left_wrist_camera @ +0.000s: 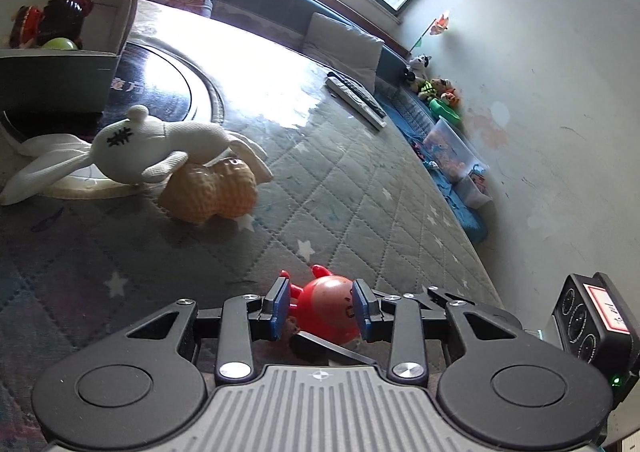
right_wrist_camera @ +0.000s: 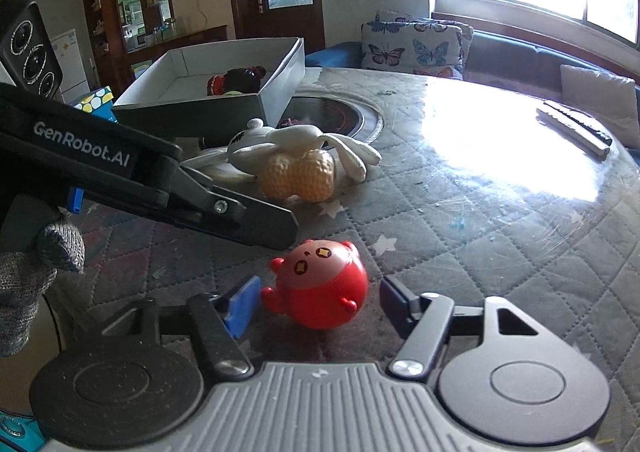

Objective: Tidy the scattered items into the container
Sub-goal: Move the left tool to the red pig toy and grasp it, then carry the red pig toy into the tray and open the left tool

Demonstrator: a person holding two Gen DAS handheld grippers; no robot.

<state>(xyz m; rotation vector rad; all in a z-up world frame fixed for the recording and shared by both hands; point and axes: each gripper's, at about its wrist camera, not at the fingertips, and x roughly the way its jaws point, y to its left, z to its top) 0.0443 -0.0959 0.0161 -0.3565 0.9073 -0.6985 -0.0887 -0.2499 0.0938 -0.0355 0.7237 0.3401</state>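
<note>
Claw positions are read first: the left claw [left_wrist_camera: 320,308] is seen with its blue pads on either side of the red toy [left_wrist_camera: 328,312], the pad on the picture's right touching its head and the other close beside an arm, so a grip cannot be confirmed. In the right wrist view the same left claw [right_wrist_camera: 276,226] is seen reaching in from the left, above the red toy [right_wrist_camera: 320,284], held by a gloved hand [right_wrist_camera: 36,272]. The right claw [right_wrist_camera: 316,302] is set half wide around the toy, its left pad just beside an arm and its right pad apart from the body; nothing is pressed.

Further left and behind, the container [right_wrist_camera: 208,107], a grey open box, is seen on the quilted bench [right_wrist_camera: 480,232] with dark toys already inside. Just in front of it a white plush rabbit [right_wrist_camera: 296,141] is draped over an orange knitted toy [right_wrist_camera: 298,175].

The step in hand is judged to be the pick-up of the red toy. A firm closing by one claw is called for next, then a lift and a carry to the box on the left; the round body may roll away if it is pinched off centre.
</note>
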